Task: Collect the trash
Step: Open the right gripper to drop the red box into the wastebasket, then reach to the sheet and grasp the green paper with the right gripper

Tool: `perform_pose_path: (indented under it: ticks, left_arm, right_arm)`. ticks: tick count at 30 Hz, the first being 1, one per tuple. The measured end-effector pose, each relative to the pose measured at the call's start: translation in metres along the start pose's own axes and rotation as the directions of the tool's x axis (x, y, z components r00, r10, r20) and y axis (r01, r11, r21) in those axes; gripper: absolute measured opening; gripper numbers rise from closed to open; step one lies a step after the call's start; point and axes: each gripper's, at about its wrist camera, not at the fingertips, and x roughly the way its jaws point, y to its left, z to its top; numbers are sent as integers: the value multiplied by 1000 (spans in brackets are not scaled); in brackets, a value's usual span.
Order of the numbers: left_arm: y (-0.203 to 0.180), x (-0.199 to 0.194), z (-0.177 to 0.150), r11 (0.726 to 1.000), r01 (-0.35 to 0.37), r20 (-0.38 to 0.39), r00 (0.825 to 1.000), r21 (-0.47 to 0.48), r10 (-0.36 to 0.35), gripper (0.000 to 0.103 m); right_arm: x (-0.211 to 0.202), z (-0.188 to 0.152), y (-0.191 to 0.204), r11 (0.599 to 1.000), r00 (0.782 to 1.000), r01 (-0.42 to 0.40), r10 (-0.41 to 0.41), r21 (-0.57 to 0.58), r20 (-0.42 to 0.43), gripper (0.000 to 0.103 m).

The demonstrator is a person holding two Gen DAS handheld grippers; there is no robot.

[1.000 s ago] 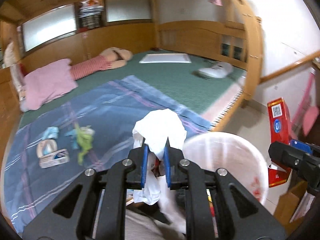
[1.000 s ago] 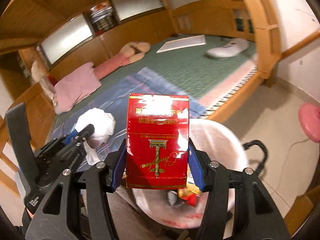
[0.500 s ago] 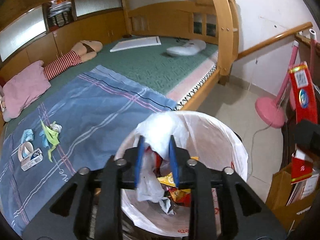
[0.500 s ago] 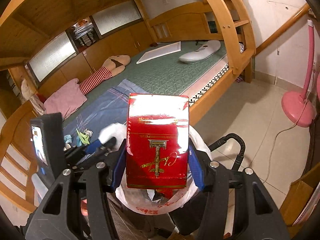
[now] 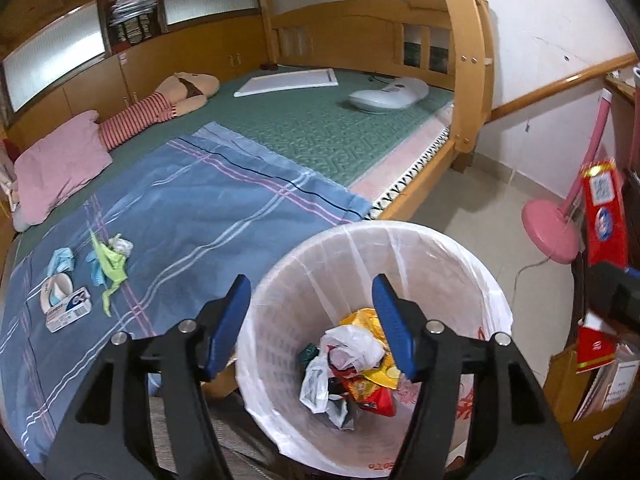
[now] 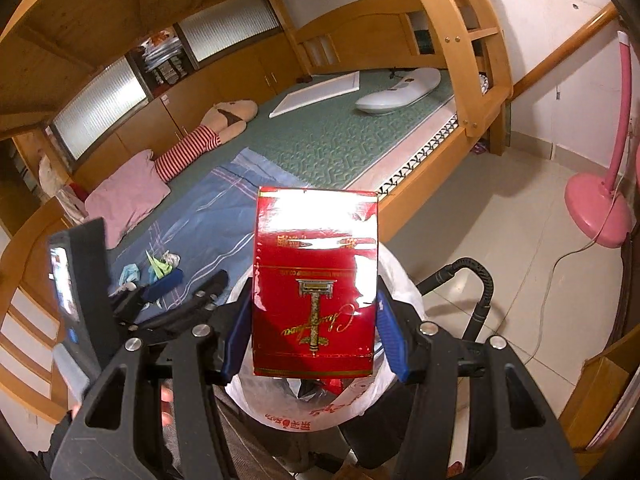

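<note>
Left claw (image 5: 310, 294): jaws opening, wide apart, nothing between the blue pads; it hangs over the bin's near rim.
Right claw (image 6: 310, 322): clamped on the red carton (image 6: 316, 280) by its two side edges.
Red carton: glossy red box, gold lettering and a gold column emblem, printed upside down as seen from the right wrist; glare on its top half. It stands upright above the bin mouth.
Bin (image 5: 440, 256): round, white, lined with a thin clear bag; from the left claw it fills the 5 o'clock side.
Bin contents: white plastic bag (image 5: 344, 354) on top, yellow and red wrappers beneath, all low in the bottom.
Remaining litter (image 5: 106, 264): green and pale blue scraps, a small box and a tape roll on the blue blanket (image 5: 208, 216), at 9 o'clock from the left claw.
Edges: wooden bed rail just beside the bin at 11 o'clock.
Open room: tiled floor (image 6: 500, 240) at 2 o'clock, with a pink fan base (image 6: 596, 210) and its cord farther out.
</note>
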Motion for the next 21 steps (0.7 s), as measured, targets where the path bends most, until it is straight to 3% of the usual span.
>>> perform_pose_path:
  ticks: [10, 12, 15, 21]
  left_arm:
    - [59, -30, 2, 992, -59, 58, 996, -110, 66, 73]
    - [69, -35, 2, 989, -73, 69, 994, -128, 82, 73]
    - [87, -40, 2, 983, -81, 75, 993, -167, 94, 74]
    - [130, -48, -2, 963, -111, 74, 988, -245, 133, 74]
  right_arm:
    - [58, -3, 20, 998, 991, 23, -30, -57, -129, 57]
    - [72, -7, 24, 996, 984, 33, -46, -77, -174, 64]
    - [83, -9, 29, 994, 980, 54, -70, -91, -189, 71]
    - [87, -8, 43, 989, 978, 65, -90, -134, -188, 72]
